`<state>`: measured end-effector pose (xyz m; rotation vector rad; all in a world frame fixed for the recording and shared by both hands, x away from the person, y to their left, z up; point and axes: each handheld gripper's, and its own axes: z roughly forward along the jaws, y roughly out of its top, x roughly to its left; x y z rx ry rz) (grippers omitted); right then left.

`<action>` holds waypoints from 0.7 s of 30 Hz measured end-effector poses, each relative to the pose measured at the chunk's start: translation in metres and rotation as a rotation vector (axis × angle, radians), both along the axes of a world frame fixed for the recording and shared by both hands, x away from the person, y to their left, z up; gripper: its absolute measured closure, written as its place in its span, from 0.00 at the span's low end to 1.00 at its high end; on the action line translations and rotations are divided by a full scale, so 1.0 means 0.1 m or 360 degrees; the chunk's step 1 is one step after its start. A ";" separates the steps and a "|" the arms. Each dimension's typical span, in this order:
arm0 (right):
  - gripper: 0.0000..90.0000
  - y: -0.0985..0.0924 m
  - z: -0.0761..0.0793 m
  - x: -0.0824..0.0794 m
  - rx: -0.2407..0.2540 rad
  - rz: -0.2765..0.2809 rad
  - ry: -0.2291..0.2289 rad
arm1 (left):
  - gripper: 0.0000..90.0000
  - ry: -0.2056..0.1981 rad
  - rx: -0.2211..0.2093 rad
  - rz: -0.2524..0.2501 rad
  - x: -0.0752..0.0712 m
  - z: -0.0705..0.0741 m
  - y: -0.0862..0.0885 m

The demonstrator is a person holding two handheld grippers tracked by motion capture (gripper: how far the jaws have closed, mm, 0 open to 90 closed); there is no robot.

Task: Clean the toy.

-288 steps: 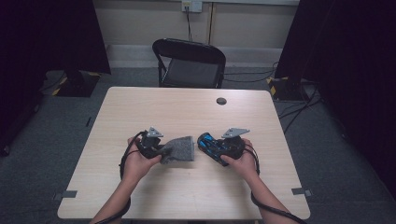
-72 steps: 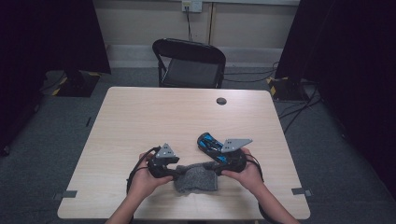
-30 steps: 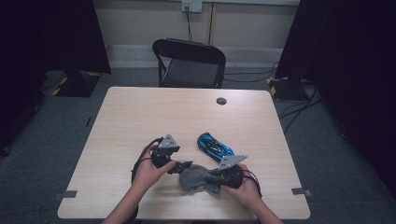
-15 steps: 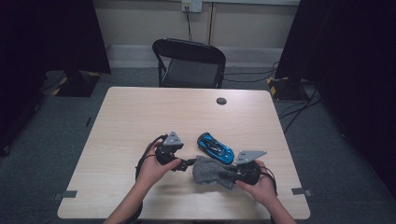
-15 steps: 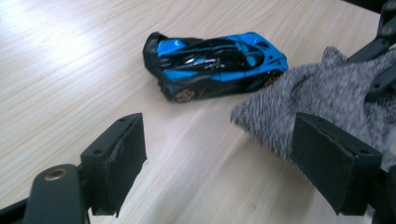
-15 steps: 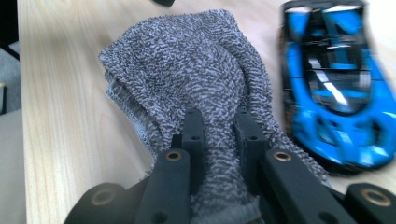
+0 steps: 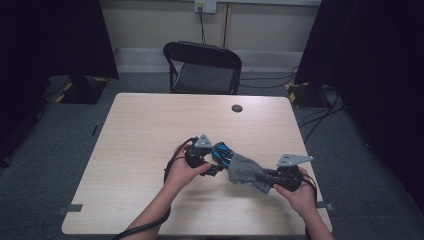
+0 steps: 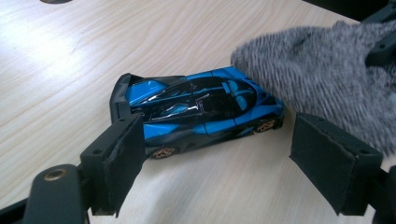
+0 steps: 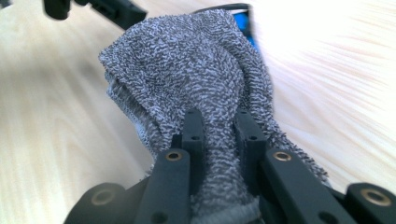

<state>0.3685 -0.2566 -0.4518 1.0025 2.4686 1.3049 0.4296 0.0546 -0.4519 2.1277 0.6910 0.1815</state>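
Note:
A blue and black toy car (image 8: 201, 112) stands on the wooden table (image 7: 150, 130). My left gripper (image 8: 219, 144) is open, and its pads (image 8: 128, 158) stand wide apart just short of the car without pressing on it. A grey knitted cloth (image 9: 187, 60) is pinched in my right gripper (image 9: 219, 126), which is shut on it. The cloth's free end lies over the car's front (image 8: 322, 79). In the high view the car (image 7: 222, 151) sits between the left gripper (image 7: 216, 161) and the cloth (image 7: 245, 170), with the right gripper (image 7: 270, 176) near the table's right front.
A small dark round disc (image 7: 237, 108) lies near the table's far edge. A black folding chair (image 7: 202, 67) stands behind the table. Cables trail from both grippers towards the front edge.
My right gripper has pulled the cloth to the right and away from me, so its end now drapes over the car. The left gripper has moved right, up to the car.

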 end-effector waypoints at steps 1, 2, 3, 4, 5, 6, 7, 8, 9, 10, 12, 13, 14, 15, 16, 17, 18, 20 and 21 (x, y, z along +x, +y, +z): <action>0.86 -0.04 0.00 0.01 0.0001 -0.0020 0.0002 | 0.20 -0.0006 0.0002 -0.0003 0.02 -0.01 -0.02; 0.86 -0.07 -0.01 0.02 -0.0002 -0.0052 0.0003 | 0.20 0.0005 0.0009 0.0003 0.04 -0.03 -0.04; 0.86 -0.11 -0.01 0.04 -0.0004 -0.0085 0.0002 | 0.20 0.0015 0.0015 0.0003 0.06 -0.05 -0.06; 0.86 -0.14 -0.02 0.05 0.0010 -0.0112 0.0009 | 0.20 0.0018 0.0021 0.0005 0.07 -0.07 -0.09; 0.86 -0.18 -0.03 0.05 0.0021 -0.0135 0.0011 | 0.20 0.0024 0.0032 0.0006 0.09 -0.08 -0.11; 0.86 -0.20 -0.03 0.06 0.0022 -0.0158 0.0011 | 0.20 0.0028 0.0036 0.0005 0.10 -0.09 -0.12; 0.86 -0.23 -0.02 0.06 0.0003 -0.0183 0.0003 | 0.20 0.0031 0.0033 0.0004 0.11 -0.09 -0.15; 0.86 -0.23 -0.02 0.06 0.0003 -0.0183 0.0003 | 0.20 0.0031 0.0033 0.0004 0.11 -0.09 -0.15; 0.86 -0.26 -0.02 0.07 -0.0003 -0.0204 0.0000 | 0.20 0.0027 0.0033 -0.0003 0.13 -0.10 -0.19; 0.86 -0.28 -0.03 0.07 0.0008 -0.0215 0.0005 | 0.20 0.0028 0.0041 -0.0005 0.15 -0.10 -0.22; 0.86 -0.32 -0.04 0.09 0.0015 -0.0241 0.0008 | 0.20 0.0020 0.0052 -0.0021 0.18 -0.10 -0.27; 0.86 -0.34 -0.05 0.09 0.0018 -0.0258 0.0011 | 0.20 0.0019 0.0061 -0.0020 0.19 -0.10 -0.29; 0.86 -0.35 -0.05 0.10 0.0014 -0.0277 0.0015 | 0.20 0.0019 0.0061 -0.0020 0.19 -0.10 -0.29; 0.86 -0.38 -0.06 0.10 0.0013 -0.0294 0.0012 | 0.20 0.0027 0.0068 -0.0018 0.22 -0.12 -0.33; 0.86 -0.39 -0.06 0.11 0.0017 -0.0302 0.0011 | 0.20 0.0030 0.0075 -0.0029 0.23 -0.12 -0.36; 0.86 -0.41 -0.07 0.11 0.0020 -0.0324 0.0011 | 0.20 0.0033 0.0092 -0.0034 0.24 -0.13 -0.39; 0.86 -0.43 -0.07 0.11 0.0015 -0.0337 0.0006 | 0.20 0.0018 0.0113 -0.0038 0.25 -0.14 -0.42; 0.86 -0.47 -0.08 0.11 0.0008 -0.0353 -0.0004 | 0.20 0.0011 0.0134 -0.0051 0.28 -0.15 -0.47; 0.86 -0.49 -0.09 0.12 0.0016 -0.0359 0.0004 | 0.20 0.0008 0.0126 -0.0049 0.28 -0.16 -0.49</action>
